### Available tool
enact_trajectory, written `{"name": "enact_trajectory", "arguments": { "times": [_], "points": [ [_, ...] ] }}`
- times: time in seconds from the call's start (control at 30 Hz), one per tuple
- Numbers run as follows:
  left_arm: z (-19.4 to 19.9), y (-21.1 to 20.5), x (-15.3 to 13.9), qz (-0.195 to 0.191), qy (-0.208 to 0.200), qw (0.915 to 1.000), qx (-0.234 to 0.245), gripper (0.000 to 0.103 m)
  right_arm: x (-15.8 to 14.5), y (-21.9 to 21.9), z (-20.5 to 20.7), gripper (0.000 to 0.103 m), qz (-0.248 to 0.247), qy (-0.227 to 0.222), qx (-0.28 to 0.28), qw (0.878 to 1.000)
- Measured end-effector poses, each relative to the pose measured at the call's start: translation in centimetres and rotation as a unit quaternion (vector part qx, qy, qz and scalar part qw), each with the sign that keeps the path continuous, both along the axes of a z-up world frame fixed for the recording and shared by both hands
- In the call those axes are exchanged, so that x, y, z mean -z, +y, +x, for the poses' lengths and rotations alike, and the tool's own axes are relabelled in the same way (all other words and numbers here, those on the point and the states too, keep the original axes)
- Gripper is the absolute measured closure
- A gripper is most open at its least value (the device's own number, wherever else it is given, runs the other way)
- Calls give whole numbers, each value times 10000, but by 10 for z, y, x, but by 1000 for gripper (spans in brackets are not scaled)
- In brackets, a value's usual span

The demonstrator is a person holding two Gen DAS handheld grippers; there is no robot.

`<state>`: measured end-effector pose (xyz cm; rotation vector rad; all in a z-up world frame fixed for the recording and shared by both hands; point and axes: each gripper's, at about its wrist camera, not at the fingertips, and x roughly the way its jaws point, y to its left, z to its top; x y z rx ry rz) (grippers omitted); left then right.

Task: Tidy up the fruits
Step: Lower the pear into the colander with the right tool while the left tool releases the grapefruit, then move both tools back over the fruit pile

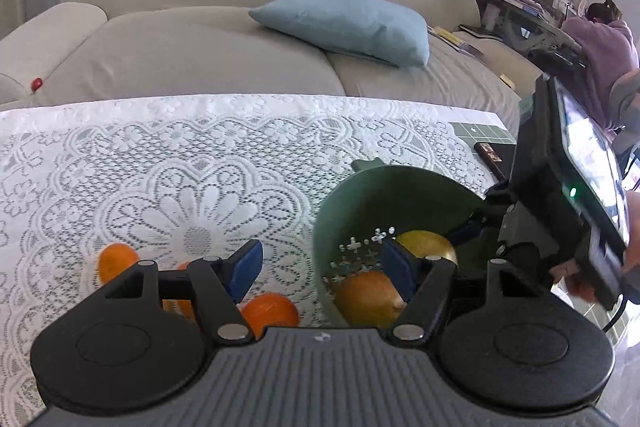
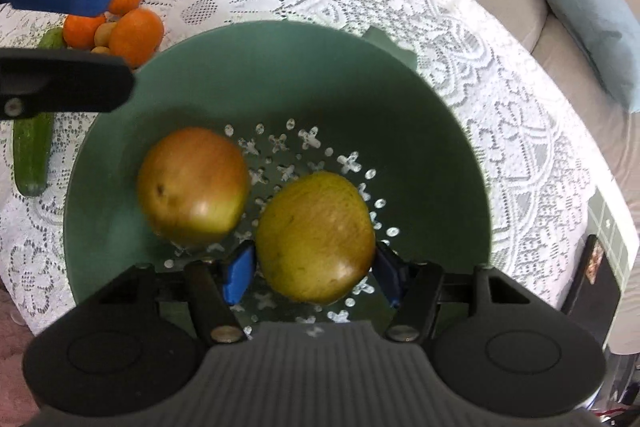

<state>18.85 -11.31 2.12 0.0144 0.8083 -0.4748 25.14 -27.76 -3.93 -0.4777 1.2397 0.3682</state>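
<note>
A green colander stands on the lace-covered table; it also shows in the left wrist view. Two yellow-red apples lie in it. My right gripper reaches into it with its blue pads on both sides of the near apple; whether they press it or the apple rests on the colander floor I cannot tell. The other apple lies to its left. My left gripper is open and empty above the colander's left rim. Oranges lie in a pile left of the colander.
A cucumber lies at the table's left beside the oranges and some small yellow-brown fruits. A dark box sits at the table's right edge. A beige sofa with a blue cushion stands behind the table.
</note>
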Motion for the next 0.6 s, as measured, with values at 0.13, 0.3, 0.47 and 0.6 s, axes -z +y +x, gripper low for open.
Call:
{"name": "enact_trajectory", "arguments": {
  "times": [0.13,0.3,0.47,0.6],
  "points": [
    [-4,11,-1,11,-28,9999,-148,23,-16,2,-1,30,-81,-286,21,9996],
    [-10,29,-1,-1,-85,9991,-421,23,-45,8,-16,27,45,-875,113,9961],
    [-20,50,-2,6,-247,9975,-661,23,-70,21,-41,24,528,-1546,187,9864],
    [-25,66,-3,-47,-372,9960,-810,23,-73,35,-59,24,1055,-1860,236,9766]
  ]
}}
